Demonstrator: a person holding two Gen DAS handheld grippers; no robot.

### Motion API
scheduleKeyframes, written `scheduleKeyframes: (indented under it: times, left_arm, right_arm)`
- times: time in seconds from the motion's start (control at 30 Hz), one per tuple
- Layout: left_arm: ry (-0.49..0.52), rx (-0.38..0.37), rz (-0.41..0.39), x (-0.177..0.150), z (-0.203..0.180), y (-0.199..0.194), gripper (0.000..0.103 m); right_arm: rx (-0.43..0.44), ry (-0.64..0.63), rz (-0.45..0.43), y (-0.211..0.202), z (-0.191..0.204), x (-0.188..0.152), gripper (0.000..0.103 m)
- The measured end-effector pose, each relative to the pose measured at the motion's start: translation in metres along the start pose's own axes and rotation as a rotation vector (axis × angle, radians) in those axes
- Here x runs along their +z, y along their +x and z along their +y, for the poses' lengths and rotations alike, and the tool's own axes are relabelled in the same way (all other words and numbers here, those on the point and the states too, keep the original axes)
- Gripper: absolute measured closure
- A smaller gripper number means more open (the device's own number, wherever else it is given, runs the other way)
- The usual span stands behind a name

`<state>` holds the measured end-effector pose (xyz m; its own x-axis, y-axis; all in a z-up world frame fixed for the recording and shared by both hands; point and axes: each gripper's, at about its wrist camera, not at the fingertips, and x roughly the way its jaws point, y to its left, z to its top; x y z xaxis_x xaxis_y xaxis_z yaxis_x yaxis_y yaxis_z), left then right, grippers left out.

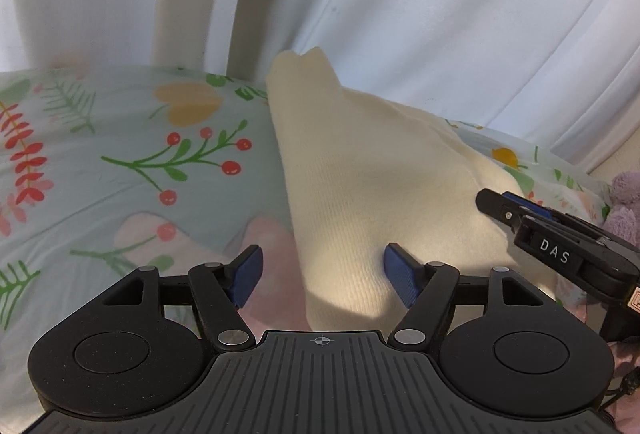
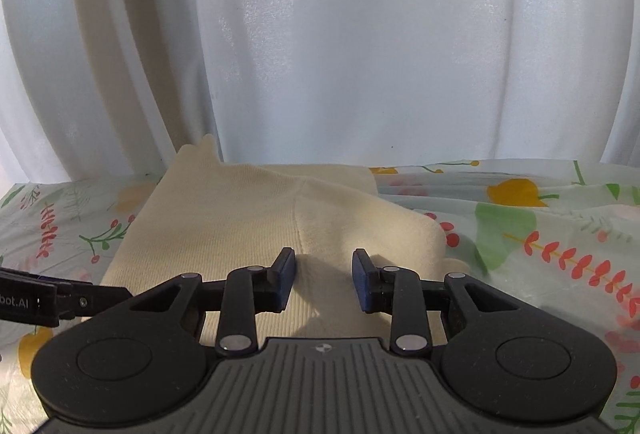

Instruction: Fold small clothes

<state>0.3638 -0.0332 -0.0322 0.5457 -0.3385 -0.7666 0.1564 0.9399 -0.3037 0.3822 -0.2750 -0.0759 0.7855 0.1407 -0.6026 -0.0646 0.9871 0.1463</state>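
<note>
I had both grippers over the bed (image 1: 120, 138), its floral sheet running back to the white curtain (image 2: 360, 34). The cream garment (image 1: 360, 174) lay flat on the sheet, its far end reaching the bed's back edge by the curtain. My left gripper (image 1: 322, 276) stood wide, released, its blue pads (image 1: 402, 280) straddling the garment's near left edge without pressing it. My right gripper (image 2: 322, 282) was parted too, holding nothing, above the garment's near end beside a seam. A purple plush (image 1: 624, 202) sat at the bed's right edge.
</note>
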Motion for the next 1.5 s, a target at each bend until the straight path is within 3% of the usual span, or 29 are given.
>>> scheduleKeyframes:
  times: [0.1,0.27,0.4,0.47,0.6,0.67,0.73,0.8,0.9,0.93,1.03,1.1,1.2,1.27,1.33,1.5]
  left_arm:
    - [-0.019,0.019,-0.047,0.015,0.003,-0.006,0.035]
    - [-0.02,0.075,-0.104,0.052,0.003,0.013,0.035]
    - [-0.04,0.144,-0.095,0.069,0.002,0.051,0.036]
    - [-0.056,0.154,-0.101,0.069,0.003,0.066,0.033]
    - [-0.076,0.164,-0.122,0.063,0.004,0.08,0.027]
    - [-0.068,0.165,-0.126,0.062,0.006,0.079,0.025]
    - [-0.081,0.148,-0.122,0.06,0.013,0.071,0.025]
    - [-0.089,0.092,-0.117,0.057,0.024,0.059,0.027]
    - [-0.113,-0.068,-0.064,0.051,0.047,0.04,0.03]
    - [-0.127,-0.13,-0.04,0.049,0.055,0.037,0.03]
    - [-0.171,-0.292,0.059,0.043,0.07,0.037,0.03]
    - [-0.199,-0.35,0.102,0.039,0.072,0.043,0.03]
    - [-0.196,-0.395,0.142,0.034,0.064,0.057,0.032]
    - [-0.202,-0.43,0.173,0.036,0.061,0.065,0.039]
    - [-0.223,-0.441,0.179,0.037,0.058,0.071,0.039]
    - [-0.227,-0.464,0.185,0.042,0.056,0.078,0.041]
  right_arm:
    - [0.033,-0.028,-0.024,0.005,0.009,0.015,0.073]
    - [0.094,-0.114,0.012,0.038,0.029,0.038,0.074]
    - [0.022,-0.128,0.062,0.068,0.031,0.042,0.079]
    - [-0.029,-0.086,0.063,0.075,0.021,0.04,0.08]
    - [-0.05,0.078,0.024,0.078,-0.008,0.039,0.08]
    - [-0.136,0.168,0.021,0.077,-0.023,0.038,0.081]
    - [-0.149,0.319,0.032,0.071,-0.048,0.036,0.08]
    - [-0.065,0.384,0.005,0.048,-0.068,0.032,0.079]
    - [0.105,0.426,0.025,0.018,-0.097,0.018,0.042]
    - [0.15,0.449,0.046,0.009,-0.109,0.012,0.04]
    - [0.307,0.513,0.172,0.008,-0.133,-0.002,0.04]
    - [0.331,0.52,0.238,0.009,-0.136,-0.009,0.041]
    - [0.392,0.569,0.267,0.013,-0.142,-0.013,0.044]
    - [0.452,0.602,0.293,0.018,-0.145,-0.014,0.049]
    - [0.479,0.591,0.312,0.025,-0.143,-0.012,0.058]
    - [0.562,0.682,0.339,0.045,-0.146,-0.015,0.061]
